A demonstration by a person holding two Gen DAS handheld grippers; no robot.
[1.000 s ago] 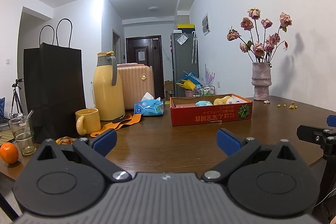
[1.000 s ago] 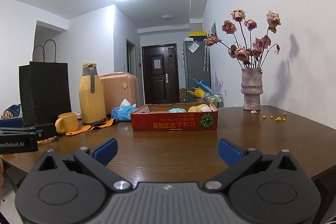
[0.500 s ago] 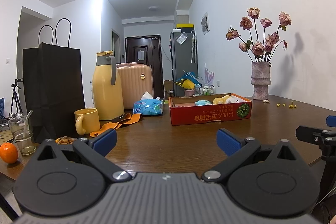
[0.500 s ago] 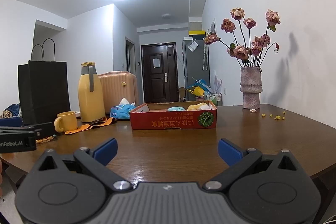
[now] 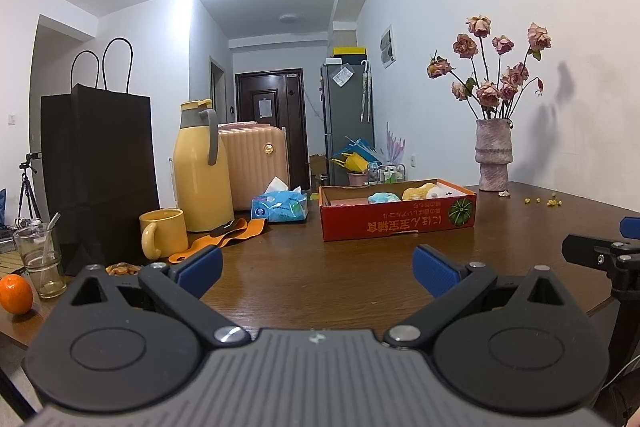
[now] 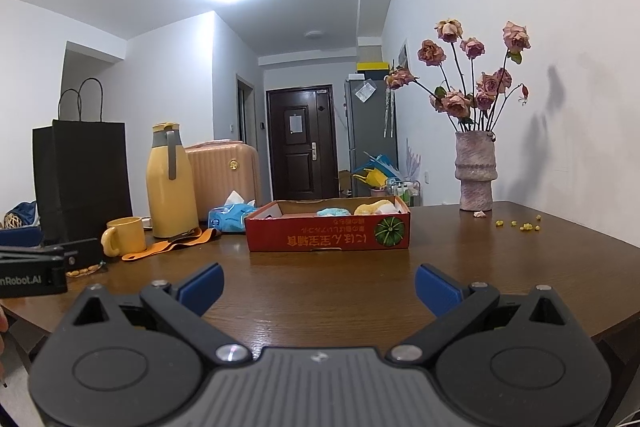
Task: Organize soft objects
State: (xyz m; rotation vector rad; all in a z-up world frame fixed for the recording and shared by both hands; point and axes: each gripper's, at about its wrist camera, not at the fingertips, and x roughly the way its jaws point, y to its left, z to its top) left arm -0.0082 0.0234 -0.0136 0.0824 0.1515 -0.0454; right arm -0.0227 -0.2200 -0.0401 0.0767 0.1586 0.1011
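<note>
A shallow red cardboard box [image 5: 398,221] [image 6: 328,233] sits mid-table with soft things inside: a light blue one [image 5: 383,197] [image 6: 333,212], a yellow one [image 5: 416,193] [image 6: 370,207] and a white one [image 5: 439,191]. My left gripper [image 5: 318,271] hovers over the table's near edge, open and empty, well short of the box. My right gripper [image 6: 319,285] is likewise open and empty, facing the box from the near edge. Each gripper's body shows at the side of the other's view.
Left of the box stand a blue tissue pack [image 5: 280,207], a yellow thermos [image 5: 202,167], a yellow mug [image 5: 163,233], an orange strap [image 5: 224,237], a black paper bag [image 5: 98,171], a glass [image 5: 40,261] and an orange [image 5: 16,294]. A vase of dried roses [image 6: 475,171] stands far right.
Both views shifted only slightly; the right wrist view sits a little higher over the table. The grippers stay open and nothing on the table has moved.
</note>
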